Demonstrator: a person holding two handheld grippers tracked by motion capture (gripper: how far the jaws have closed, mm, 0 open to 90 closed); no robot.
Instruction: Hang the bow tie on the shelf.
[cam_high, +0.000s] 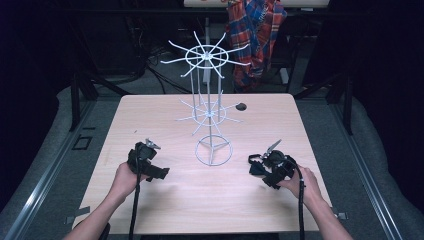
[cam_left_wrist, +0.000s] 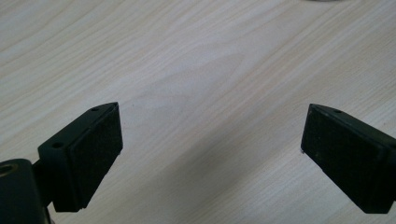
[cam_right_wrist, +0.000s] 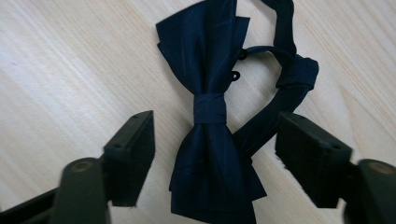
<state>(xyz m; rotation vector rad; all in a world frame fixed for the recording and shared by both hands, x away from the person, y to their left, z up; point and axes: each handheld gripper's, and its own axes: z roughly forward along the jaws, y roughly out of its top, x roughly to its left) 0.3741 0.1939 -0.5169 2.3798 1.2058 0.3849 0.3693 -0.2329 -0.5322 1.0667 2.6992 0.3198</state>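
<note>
- Currently, the bow tie (cam_right_wrist: 208, 135) lies flat on the bench (cam_high: 165, 200), directly under the right gripper (cam_right_wrist: 215, 158); its lower wing sits between the two jaws and its strap (cam_right_wrist: 289, 79) loops off to one side.
- Right gripper state: released. The jaws straddle the bow tie's wing with a clear gap on either side; no pad presses on the fabric yet.
- Left gripper (cam_left_wrist: 210, 140) state: released, jaws wide apart over bare wood, nothing between them. In the high view it rests near the left edge of the bench, well apart from the bow tie.
- A white wire rack (cam_high: 210, 107) stands at the centre of the bench, between the two grippers. It is judged the probable hanging point.
- Risk, partial grasp: the fabric is thin and flat. If the jaws close above it, the pads are likely to meet each other and the lift comes up empty.
- Risk, strap capture: the strap passes close to one pad. Closing may pinch strap and wing together, leaving the bow tie to hang twisted.
- Risk, sliding: pressing down at an angle may push the smooth fabric along the wood instead of gathering it.
- Risk, snagging: the loose strap loop could catch a wire arm of the rack and tip the light stand.
</note>
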